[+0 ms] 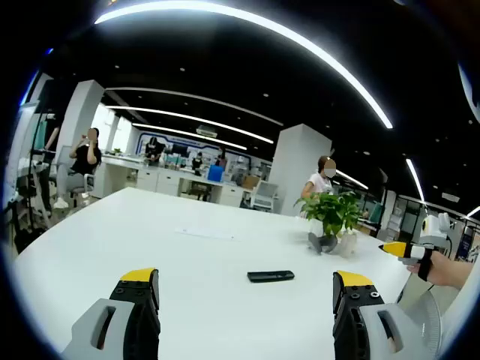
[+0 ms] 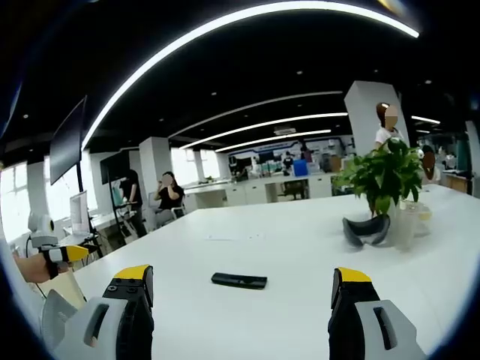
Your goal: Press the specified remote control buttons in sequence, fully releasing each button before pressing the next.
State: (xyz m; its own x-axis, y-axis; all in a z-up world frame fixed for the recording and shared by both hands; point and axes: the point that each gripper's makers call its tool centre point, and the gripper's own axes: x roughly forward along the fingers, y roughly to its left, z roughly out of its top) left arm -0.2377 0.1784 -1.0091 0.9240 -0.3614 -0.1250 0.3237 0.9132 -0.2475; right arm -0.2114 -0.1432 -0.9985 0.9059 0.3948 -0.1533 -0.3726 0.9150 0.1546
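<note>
A: A wide white worktop [image 1: 225,247] in an open-plan office, people seated well behind its far edge. A potted plant [image 1: 334,214] stands toward the far right side of the worktop, a dark curved object [image 2: 367,231] and a clear cup [image 2: 405,225] at its foot.

B: And the remote control [image 1: 271,276]?

A: Flat on bare worktop, near the middle, well apart from the plant. The left hand-held gripper [image 1: 244,289] and the right hand-held gripper [image 2: 238,285] both hang short of it, jaws spread wide, holding nothing.

B: The risk from here?

A: Nothing pins that slim remote. A slanted press would likely skid or spin it, or a broad jaw tip could catch a neighbouring button. The views roll with the hands, so a careless lean-in could carry the remote out of sight.
</note>
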